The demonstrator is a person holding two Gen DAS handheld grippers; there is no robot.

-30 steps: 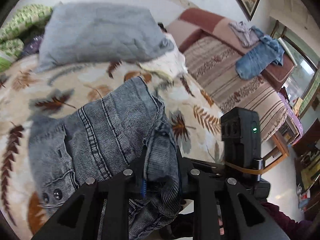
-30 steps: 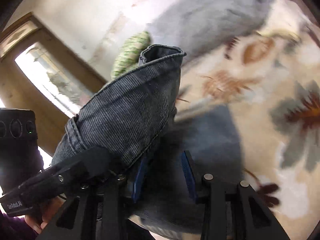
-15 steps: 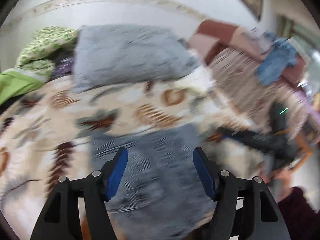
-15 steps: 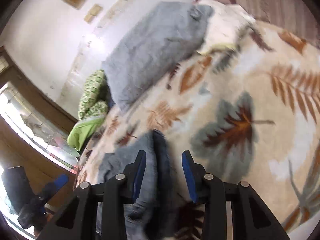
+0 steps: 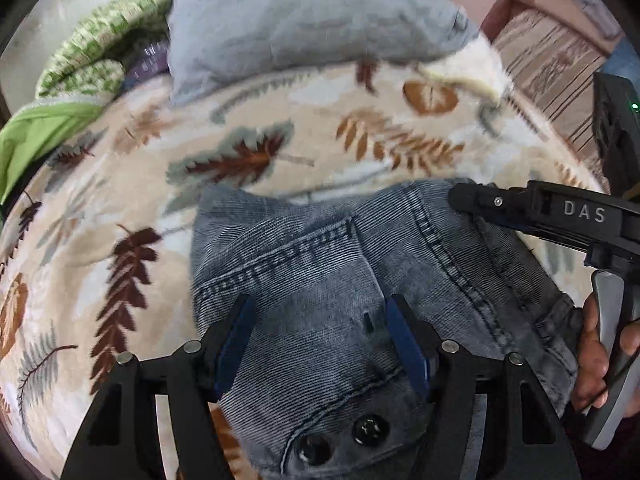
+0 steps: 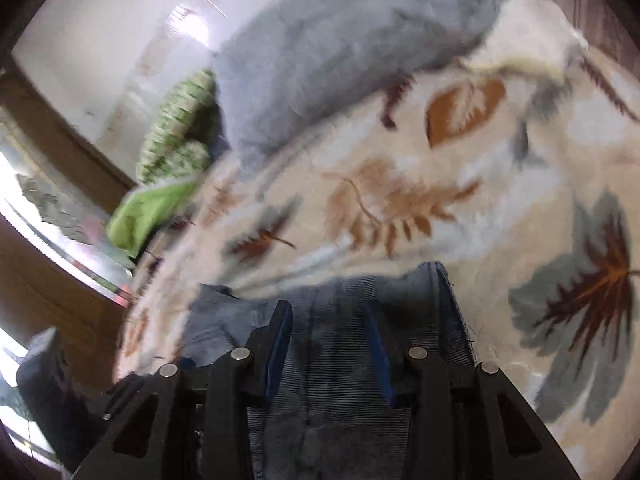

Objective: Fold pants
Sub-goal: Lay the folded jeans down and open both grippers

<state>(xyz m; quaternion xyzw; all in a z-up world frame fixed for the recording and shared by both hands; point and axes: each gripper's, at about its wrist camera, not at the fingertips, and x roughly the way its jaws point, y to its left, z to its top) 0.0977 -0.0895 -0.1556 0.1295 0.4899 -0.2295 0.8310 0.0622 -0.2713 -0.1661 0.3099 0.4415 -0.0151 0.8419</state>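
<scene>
The left gripper [image 5: 320,332] hangs wide apart above the folded gray denim pants [image 5: 328,272], gripping nothing. The right gripper [image 6: 326,340] is likewise spread, its blue-padded fingers [image 6: 280,344] over the pants' right edge, empty. The pants lie bunched in a compact fold on the leaf-patterned blanket [image 5: 280,136] covering the bed. Beyond them rests a gray pillow [image 5: 304,20], with green bedding [image 5: 92,60] at its left.

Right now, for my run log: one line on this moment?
task: fold pants | jeans: folded on blanket | left gripper: open above | right gripper: open
</scene>
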